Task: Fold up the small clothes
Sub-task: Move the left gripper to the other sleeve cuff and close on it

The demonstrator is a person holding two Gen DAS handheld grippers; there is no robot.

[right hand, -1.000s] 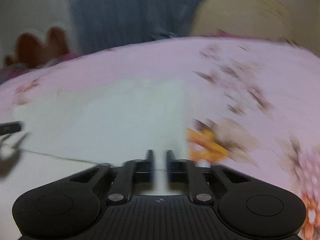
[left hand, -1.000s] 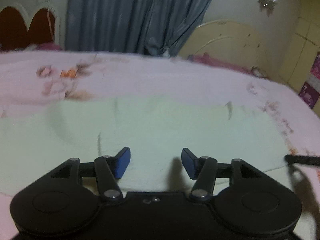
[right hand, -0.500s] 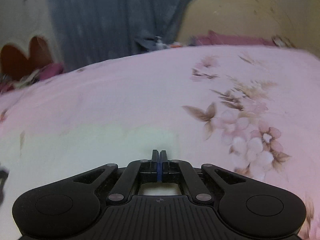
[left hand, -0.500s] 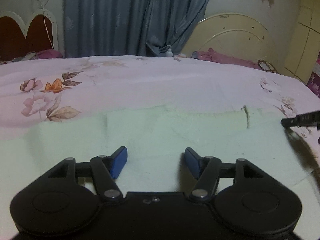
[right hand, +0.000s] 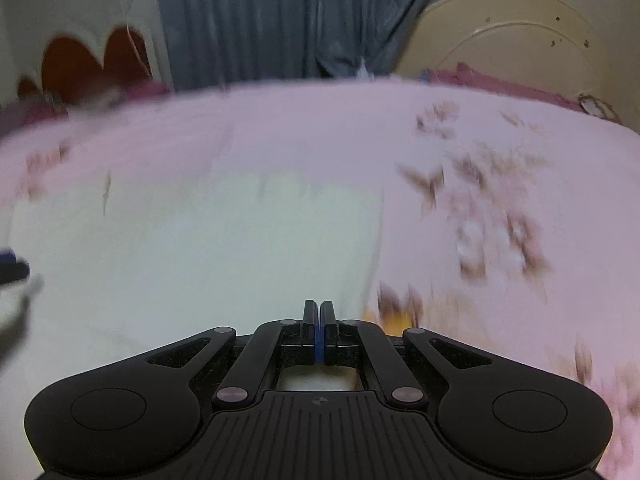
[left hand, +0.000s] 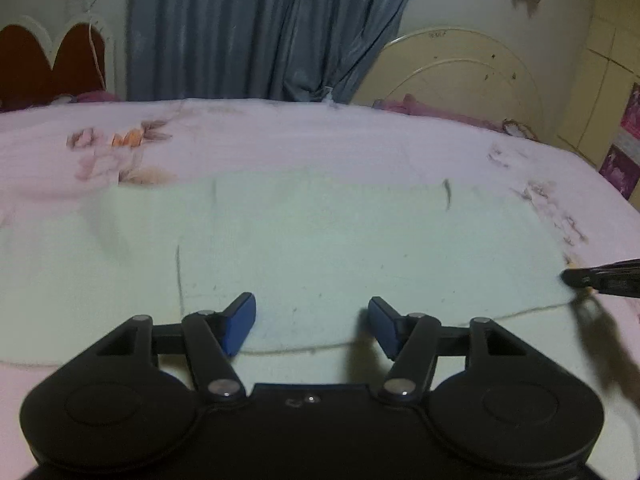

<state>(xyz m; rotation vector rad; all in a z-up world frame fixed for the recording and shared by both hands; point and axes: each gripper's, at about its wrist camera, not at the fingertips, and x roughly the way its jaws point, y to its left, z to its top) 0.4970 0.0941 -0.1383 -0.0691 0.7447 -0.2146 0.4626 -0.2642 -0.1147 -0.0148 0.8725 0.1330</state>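
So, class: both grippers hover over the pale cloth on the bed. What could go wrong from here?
The right gripper is shut with nothing between its pads, so it might push the pale green cloth instead of catching its edge. The left gripper stands open above the near hem and could also pinch the pink bedsheet beneath.

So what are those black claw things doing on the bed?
A person is holding a gripper in each hand to fold a pale green cloth lying flat on the pink flowery bedspread. The left gripper is open over the cloth's near edge, with nothing pinched. The right gripper is shut near the cloth's right edge; whether it pinches any cloth I cannot tell.
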